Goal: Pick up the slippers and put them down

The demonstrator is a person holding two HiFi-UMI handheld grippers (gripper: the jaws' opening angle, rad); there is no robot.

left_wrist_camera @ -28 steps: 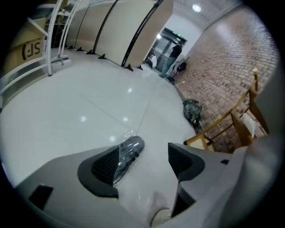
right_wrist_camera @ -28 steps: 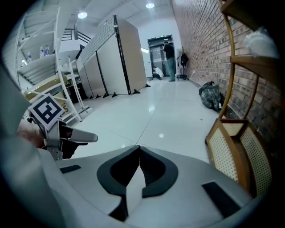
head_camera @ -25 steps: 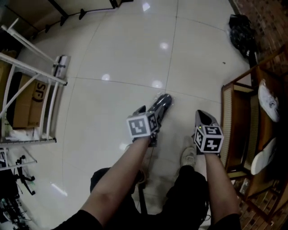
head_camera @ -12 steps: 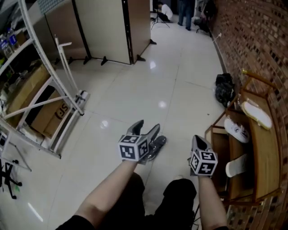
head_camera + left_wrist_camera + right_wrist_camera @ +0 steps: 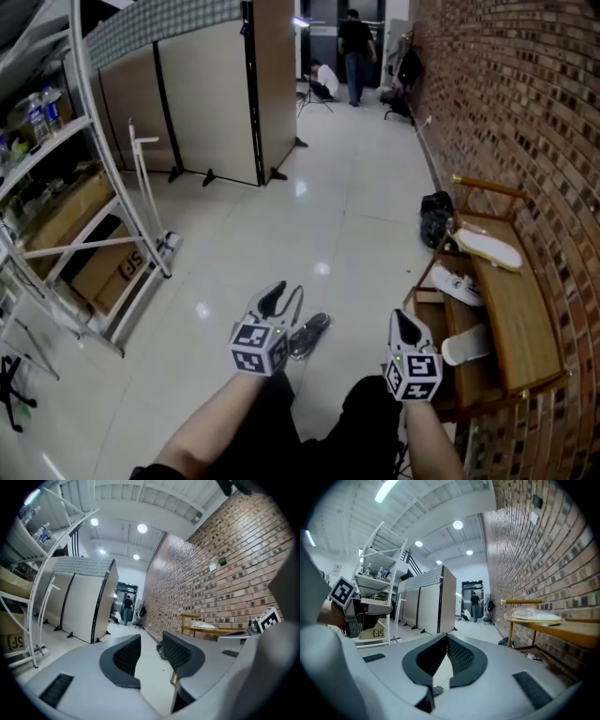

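A dark shiny slipper point(image 5: 309, 335) lies on the white floor, just right of my left gripper point(image 5: 284, 298). That gripper is held level above the floor; its jaws are closing with a clear gap and nothing between them point(image 5: 151, 641). My right gripper point(image 5: 403, 322) is also raised, and its pads meet at the tips with nothing held point(image 5: 446, 638). White slippers rest on the wooden rack point(image 5: 511, 319) by the brick wall: one on top point(image 5: 487, 248) and two lower point(image 5: 457, 284) point(image 5: 466, 345). The top slipper also shows in the right gripper view point(image 5: 534, 616).
A white metal shelf rack point(image 5: 84, 234) with a cardboard box point(image 5: 103, 267) stands at the left. Folding partitions point(image 5: 202, 103) stand behind it. A brick wall point(image 5: 525, 112) runs along the right, with a black bag point(image 5: 434, 220) at its foot. People point(image 5: 356, 56) stand far down the corridor.
Both grippers have risen from the floor and now point level; the view has lifted with them. The left jaws have narrowed. The dark slipper stays on the floor.
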